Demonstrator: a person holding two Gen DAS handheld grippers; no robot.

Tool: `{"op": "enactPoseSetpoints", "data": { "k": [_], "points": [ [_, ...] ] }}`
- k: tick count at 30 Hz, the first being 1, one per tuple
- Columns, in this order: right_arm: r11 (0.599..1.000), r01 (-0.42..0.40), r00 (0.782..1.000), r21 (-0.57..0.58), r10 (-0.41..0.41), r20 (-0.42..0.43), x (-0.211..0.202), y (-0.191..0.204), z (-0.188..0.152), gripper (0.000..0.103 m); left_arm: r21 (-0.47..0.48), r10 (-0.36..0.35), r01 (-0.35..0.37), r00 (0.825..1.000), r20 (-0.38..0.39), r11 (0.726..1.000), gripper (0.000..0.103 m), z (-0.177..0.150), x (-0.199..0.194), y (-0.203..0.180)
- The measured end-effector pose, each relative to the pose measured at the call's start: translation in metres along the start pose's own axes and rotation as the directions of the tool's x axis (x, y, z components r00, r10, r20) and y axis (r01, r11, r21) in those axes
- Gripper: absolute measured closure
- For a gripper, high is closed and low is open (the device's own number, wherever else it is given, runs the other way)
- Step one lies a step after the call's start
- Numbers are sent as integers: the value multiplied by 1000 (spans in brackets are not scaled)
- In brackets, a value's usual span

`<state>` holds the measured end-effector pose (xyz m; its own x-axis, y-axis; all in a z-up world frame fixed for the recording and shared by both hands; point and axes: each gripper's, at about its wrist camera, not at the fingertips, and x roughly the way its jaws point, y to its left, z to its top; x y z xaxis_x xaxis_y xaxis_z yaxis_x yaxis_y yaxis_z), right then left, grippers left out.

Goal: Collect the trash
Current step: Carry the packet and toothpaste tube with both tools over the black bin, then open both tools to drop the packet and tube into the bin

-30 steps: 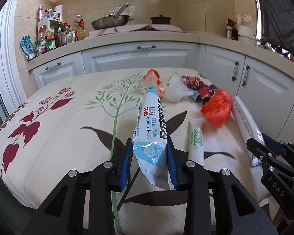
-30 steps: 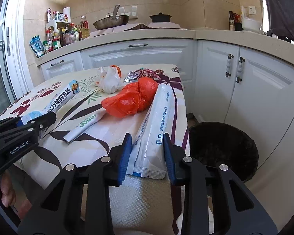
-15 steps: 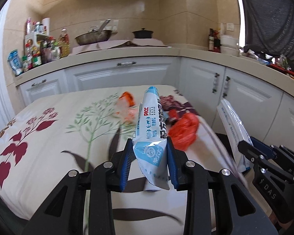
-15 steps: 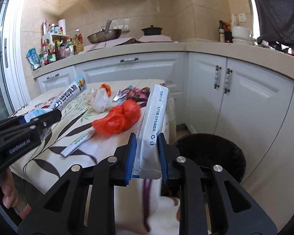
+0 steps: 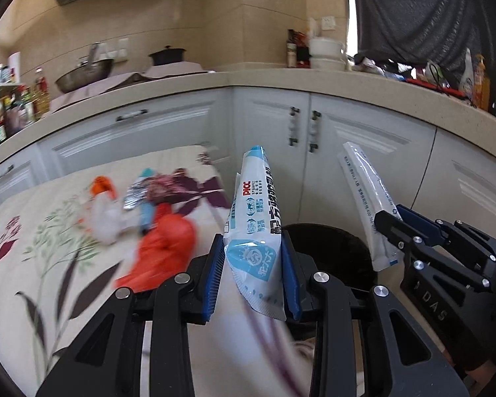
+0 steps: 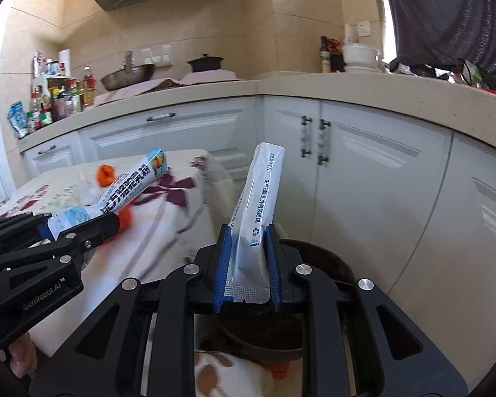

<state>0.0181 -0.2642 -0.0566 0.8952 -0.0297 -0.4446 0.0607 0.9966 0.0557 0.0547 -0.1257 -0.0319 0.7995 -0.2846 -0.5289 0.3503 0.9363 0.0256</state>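
Both grippers hold a wrapper over the bin's side of the counter.

The left gripper (image 5: pixel 253 276) has its blue fingers (image 5: pixel 215 278) pressed on the lower end of a blue-and-white wrapper (image 5: pixel 258 205), which stands up and forward from them. The right gripper (image 6: pixel 246 264) clamps a long white wrapper (image 6: pixel 258 205) by its bottom edge, fingers (image 6: pixel 222 264) narrow and tight against both sides; it too rises ahead of them. The black bin (image 6: pixel 317 258) sits on the floor just beyond and beneath the right fingers, and past the left fingers to their right (image 5: pixel 330 251). Left of the left fingers, on the counter (image 5: pixel 49 231), lie an orange bag (image 5: pixel 168 248) and, farther off, blurred mixed litter (image 5: pixel 142 195). White cabinets (image 6: pixel 363 172) stand behind.
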Motion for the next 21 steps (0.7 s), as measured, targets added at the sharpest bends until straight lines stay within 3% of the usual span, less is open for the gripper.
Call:
{"op": "enactPoseSetpoints", "data": {
  "k": [12, 16, 18, 20, 21],
  "points": [
    [998, 24, 998, 59, -21, -53, 53, -60, -5, 82, 23, -10, 13, 992, -129, 1000, 69, 16, 68, -54],
    [997, 16, 998, 72, -12, -65, 68, -71, -8, 81, 22, -2, 5, 990, -139, 1000, 69, 21, 83, -63],
    [996, 25, 998, 81, -20, -61, 73, -75, -8, 77, 20, 6, -3, 989, -146, 1000, 69, 22, 90, -66],
    [995, 34, 998, 99, -28, -59, 77, -80, -8, 61, 8, 3, -2, 986, -165, 1000, 68, 21, 97, -67],
    [993, 40, 998, 107, -34, -53, 77, -83, -8, 59, 4, 2, -1, 985, -175, 1000, 65, 21, 100, -68]
  ]
}}
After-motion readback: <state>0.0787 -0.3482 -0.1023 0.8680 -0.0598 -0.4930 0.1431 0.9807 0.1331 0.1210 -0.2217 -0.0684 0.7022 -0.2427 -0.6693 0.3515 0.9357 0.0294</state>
